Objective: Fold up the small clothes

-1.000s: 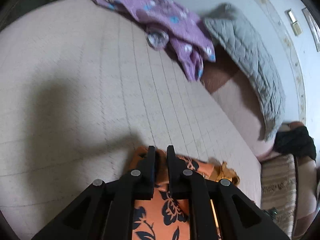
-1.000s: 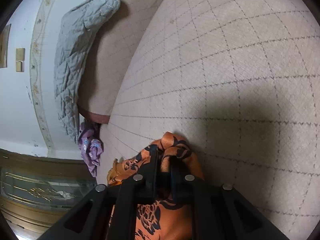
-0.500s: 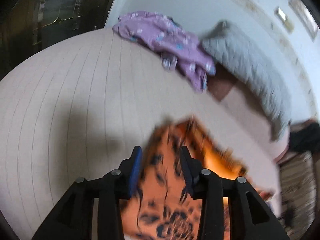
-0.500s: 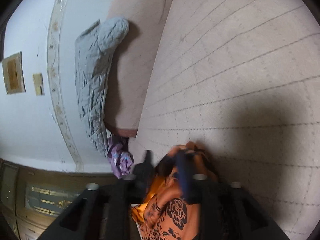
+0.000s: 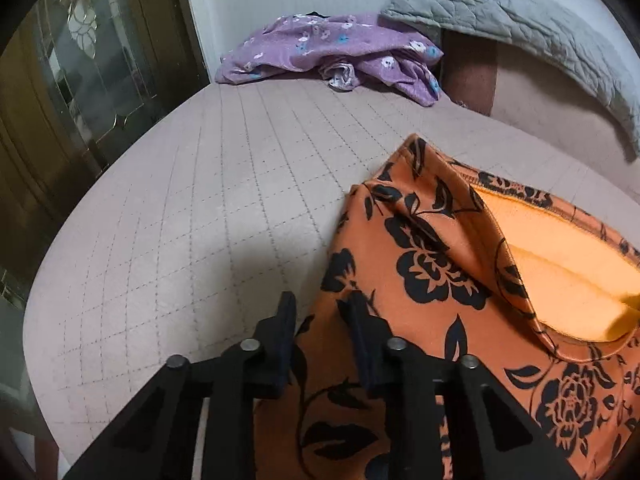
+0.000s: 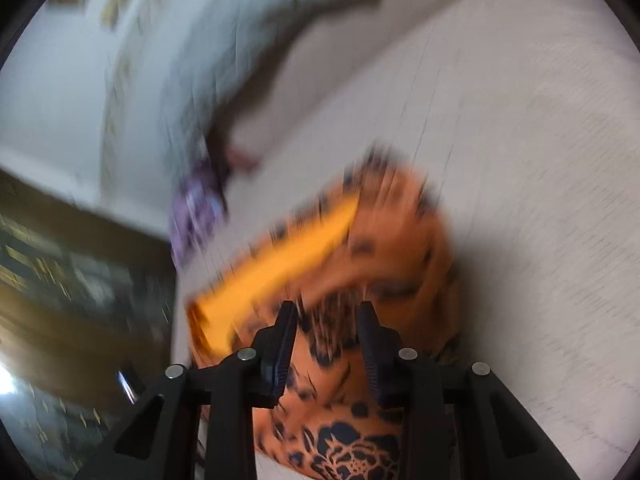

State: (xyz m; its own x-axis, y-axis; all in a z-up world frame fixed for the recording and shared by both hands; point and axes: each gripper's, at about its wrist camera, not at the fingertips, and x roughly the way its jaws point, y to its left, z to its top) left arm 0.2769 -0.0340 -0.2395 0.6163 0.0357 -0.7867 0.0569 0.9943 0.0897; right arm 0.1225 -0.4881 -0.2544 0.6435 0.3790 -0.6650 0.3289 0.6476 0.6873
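Off to the left the quilted bed lies bare toward its door-side edge, the left hand-held gripper parted over the near-left hem of the orange floral garment, while the blurred right view shows the right hand-held gripper likewise parted above it

The orange garment with black flowers and leaves lies in front of me on the bed, toward its right side. It is rumpled, its top edge gaping open to show plain orange lining. In my right view it is blurred.
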